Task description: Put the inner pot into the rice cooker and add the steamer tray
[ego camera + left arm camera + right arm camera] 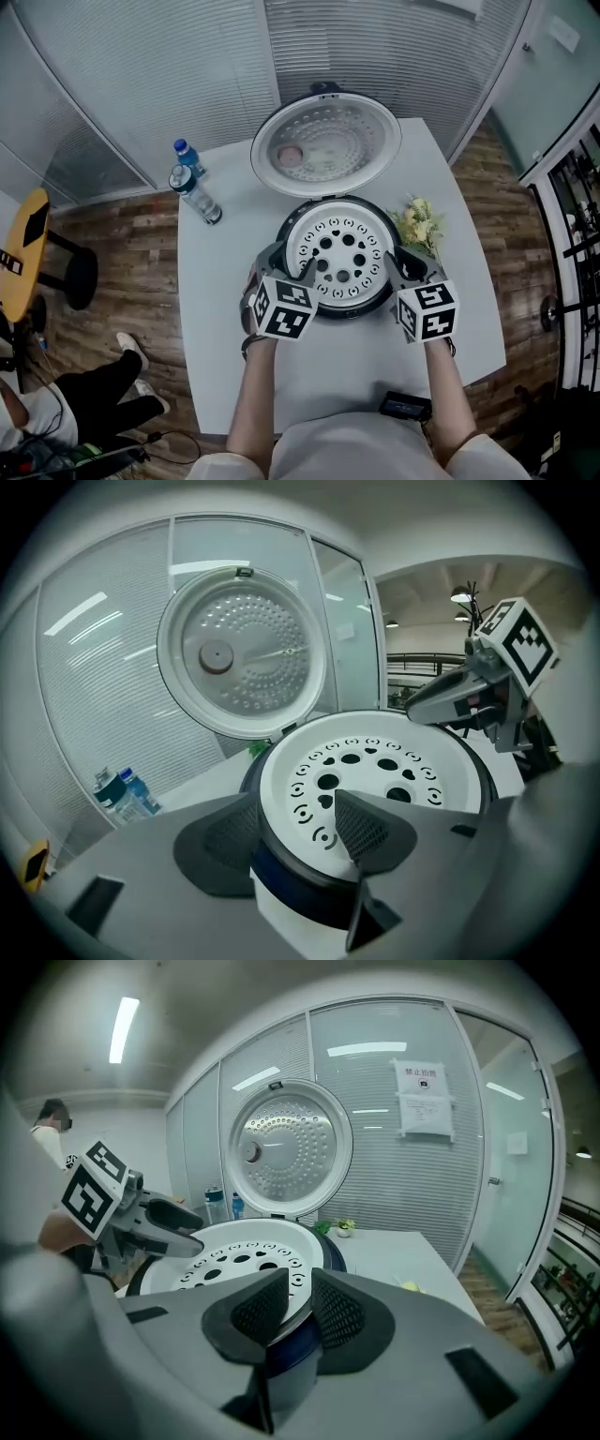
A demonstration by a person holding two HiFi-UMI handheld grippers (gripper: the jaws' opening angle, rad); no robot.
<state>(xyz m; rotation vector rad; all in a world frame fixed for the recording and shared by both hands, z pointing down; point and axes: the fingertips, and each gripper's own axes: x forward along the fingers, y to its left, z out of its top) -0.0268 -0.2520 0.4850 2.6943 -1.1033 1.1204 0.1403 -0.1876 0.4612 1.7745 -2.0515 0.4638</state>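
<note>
The rice cooker (373, 302) stands open on the white table, its lid (325, 145) tipped up behind it. The white steamer tray (342, 253), pierced with holes, sits level in the cooker's mouth and hides whatever is under it. My left gripper (292, 265) (291, 817) is open wide. One pad is inside the tray's near-left rim, the other is outside the cooker's wall, and neither presses on it. At the near-right rim my right gripper (398, 262) (300, 1293) is shut on the steamer tray (239, 1251), with both pads close against the rim.
Two water bottles (195, 194) stand at the table's far left. A small bunch of flowers (419, 225) lies right of the cooker, and a dark device (405, 406) sits at the near edge. A person (84, 394) sits at lower left beside a yellow stool (23, 248).
</note>
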